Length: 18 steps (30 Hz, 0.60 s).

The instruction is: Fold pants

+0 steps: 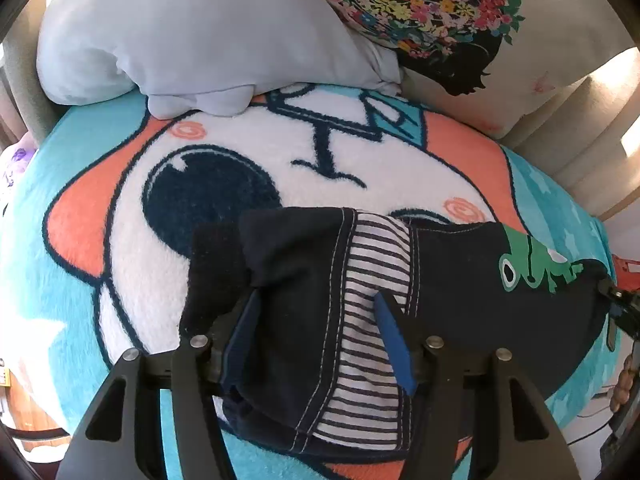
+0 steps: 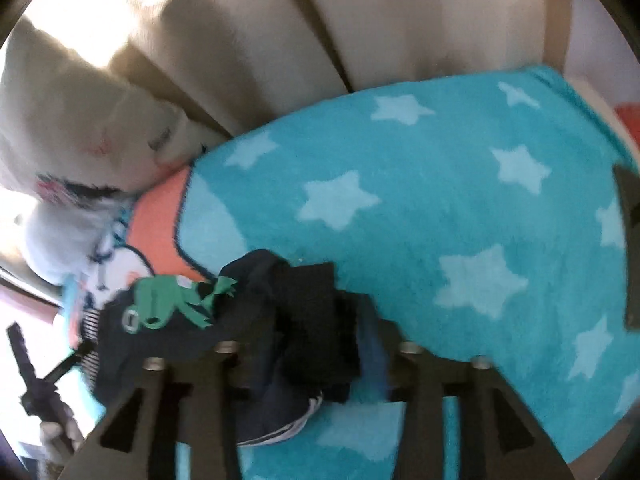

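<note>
Left wrist view shows the left gripper (image 1: 316, 340) partly open, with the dark pants (image 1: 460, 308) bunched between its blue fingers (image 1: 394, 340); I cannot tell if they pinch the cloth. The pants lie on a bright blanket (image 1: 100, 280) on the bed, near side, with a striped lining (image 1: 372, 320) showing and a green frog (image 1: 532, 268) on the right. Pillows (image 1: 192, 36) sit at the far end. Right wrist view is blurry. It shows the right gripper (image 2: 316, 344) partly open around a dark fold of the pants (image 2: 308, 320). Loose cloth could slip out, and the fold would turn out messy and crooked.
</note>
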### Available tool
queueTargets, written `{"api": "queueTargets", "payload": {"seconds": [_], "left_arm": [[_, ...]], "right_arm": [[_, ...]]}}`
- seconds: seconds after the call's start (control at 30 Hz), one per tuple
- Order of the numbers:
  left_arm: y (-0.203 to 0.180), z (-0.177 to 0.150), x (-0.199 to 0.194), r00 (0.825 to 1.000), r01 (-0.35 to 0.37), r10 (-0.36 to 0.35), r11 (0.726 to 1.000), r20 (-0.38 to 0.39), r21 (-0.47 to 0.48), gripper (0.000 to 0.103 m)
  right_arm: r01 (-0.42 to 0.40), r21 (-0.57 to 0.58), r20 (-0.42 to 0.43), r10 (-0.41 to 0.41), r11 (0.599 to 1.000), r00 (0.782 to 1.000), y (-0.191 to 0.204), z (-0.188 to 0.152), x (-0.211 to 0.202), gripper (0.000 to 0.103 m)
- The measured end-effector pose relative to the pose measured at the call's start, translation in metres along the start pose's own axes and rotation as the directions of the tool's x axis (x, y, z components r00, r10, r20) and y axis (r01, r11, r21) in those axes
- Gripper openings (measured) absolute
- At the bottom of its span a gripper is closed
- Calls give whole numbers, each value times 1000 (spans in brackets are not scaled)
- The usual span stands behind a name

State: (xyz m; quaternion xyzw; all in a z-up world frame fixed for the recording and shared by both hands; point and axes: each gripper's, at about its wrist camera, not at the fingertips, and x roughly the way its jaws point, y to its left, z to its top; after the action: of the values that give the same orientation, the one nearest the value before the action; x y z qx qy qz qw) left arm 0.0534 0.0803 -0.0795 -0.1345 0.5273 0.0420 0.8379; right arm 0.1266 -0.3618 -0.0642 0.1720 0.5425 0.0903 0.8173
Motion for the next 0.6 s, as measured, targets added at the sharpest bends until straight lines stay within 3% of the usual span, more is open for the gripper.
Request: {"api": "queueTargets", "payload": {"seconds": [0.03, 0.13, 0.2, 0.23, 0.27, 0.3, 0.33, 0.6], "left_arm": [[0, 0, 0, 1000, -3, 3, 1000, 2, 0, 60], [-2, 1, 1, 1000, -18, 18, 1000, 5, 3, 63], [-3, 1, 1, 1000, -26, 26, 1000, 10, 3, 66], [-3, 1, 1, 999, -28, 28, 1000, 15, 3, 66], [-2, 0, 1, 999, -32, 32, 999, 21, 2, 66], [-2, 0, 0, 999, -35, 35, 999, 27, -3, 66], [-2, 0, 0, 999, -38, 38, 999, 30, -9, 66], [-11, -2, -6, 997, -57, 60, 997, 51, -53, 66]], "right_arm": [[-12, 7, 8, 12, 1000, 1000, -2, -2, -1, 71], [-46, 16, -34, 46, 999, 998, -3, -4, 13, 72], [-113, 40, -85, 116, 993, 990, -1, -6, 33, 71], [-133, 40, -85, 136, 990, 987, 2, -9, 36, 68], [-134, 20, -64, 135, 991, 989, 7, -10, 36, 37], [-182, 30, -118, 184, 983, 976, 9, -9, 43, 19], [-203, 54, -138, 209, 978, 968, 9, -9, 46, 18], [-172, -5, -22, 172, 985, 985, 4, 17, 3, 16]]}}
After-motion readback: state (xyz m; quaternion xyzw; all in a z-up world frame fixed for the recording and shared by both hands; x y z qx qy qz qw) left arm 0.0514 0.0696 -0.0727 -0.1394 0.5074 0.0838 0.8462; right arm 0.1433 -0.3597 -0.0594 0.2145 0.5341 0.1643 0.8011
